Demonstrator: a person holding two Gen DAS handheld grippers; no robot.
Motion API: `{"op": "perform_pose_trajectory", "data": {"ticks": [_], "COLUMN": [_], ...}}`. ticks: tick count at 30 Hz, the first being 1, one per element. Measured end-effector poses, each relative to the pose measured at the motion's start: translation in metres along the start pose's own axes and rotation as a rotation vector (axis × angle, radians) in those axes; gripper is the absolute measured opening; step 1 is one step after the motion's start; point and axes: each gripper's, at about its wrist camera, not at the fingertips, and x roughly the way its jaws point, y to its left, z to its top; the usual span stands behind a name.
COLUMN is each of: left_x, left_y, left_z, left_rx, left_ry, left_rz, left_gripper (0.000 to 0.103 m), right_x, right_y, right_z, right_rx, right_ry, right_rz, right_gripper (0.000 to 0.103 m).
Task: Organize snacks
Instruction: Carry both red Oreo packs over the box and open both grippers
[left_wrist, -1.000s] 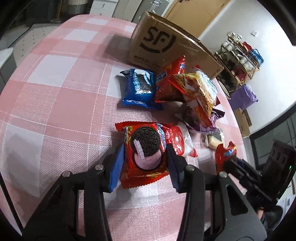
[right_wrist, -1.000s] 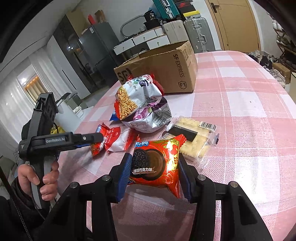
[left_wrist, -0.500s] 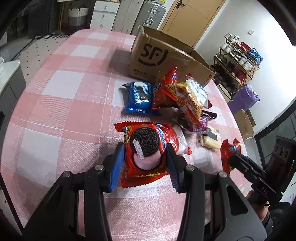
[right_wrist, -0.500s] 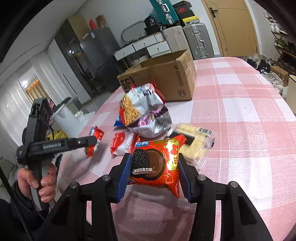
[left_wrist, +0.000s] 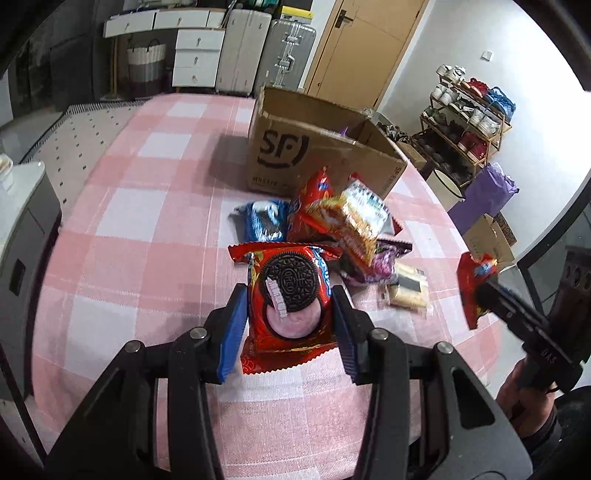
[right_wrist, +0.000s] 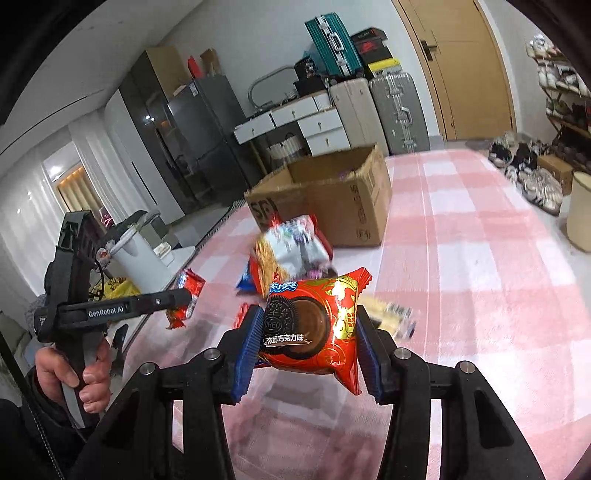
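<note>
My left gripper is shut on a red strawberry Oreo pack and holds it above the pink checked table. It also shows in the right wrist view. My right gripper is shut on a red chocolate Oreo pack, also raised; that pack shows in the left wrist view. An open SF cardboard box stands at the far side of the table. A heap of snack bags lies in front of the box.
A blue Oreo pack and a pale cracker pack lie by the heap. A shoe rack and a purple bag stand right of the table. Drawers and suitcases stand behind it.
Both grippers have risen with their Oreo packs, well above the table. The left pack has left the tablecloth, and the box's open top now shows.
</note>
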Motion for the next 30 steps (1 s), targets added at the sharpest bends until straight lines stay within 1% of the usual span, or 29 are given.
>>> {"op": "perform_pose_trajectory", "data": {"ticks": [6, 8, 11, 15, 19, 23, 30], "left_x": [-0.014, -0.019, -0.025, -0.032, -0.031, -0.028, -0.019], "left_y": [-0.011, -0.014, -0.019, -0.026, -0.033, -0.038, -0.052], "left_z": [0.022, 0.031, 0.044, 0.062, 0.081, 0.103, 0.141], "left_rx": [0.051, 0.064, 0.083, 0.115, 0.126, 0.138, 0.148], "left_ry": [-0.045, -0.058, -0.078, -0.104, -0.113, -0.114, -0.112], "left_rz": [0.008, -0.006, -0.044, -0.038, -0.026, -0.034, -0.041], "left_gripper": [0.041, 0.041, 0.041, 0.041, 0.041, 0.041, 0.041], "right_x": [-0.014, -0.017, -0.016, -0.015, -0.012, -0.003, 0.012], "right_y": [0.008, 0.01, 0.009, 0.011, 0.016, 0.018, 0.016], "right_z": [0.031, 0.04, 0.057, 0.078, 0.099, 0.12, 0.153], "right_rx": [-0.064, -0.077, -0.061, -0.067, -0.083, -0.102, -0.121], "right_ry": [-0.057, -0.068, -0.065, -0.079, -0.092, -0.089, -0.103], "right_rz": [-0.012, -0.008, 0.034, 0.079, 0.121, 0.154, 0.166], "right_gripper": [0.049, 0.049, 0.049, 0.049, 0.049, 0.049, 0.049]}}
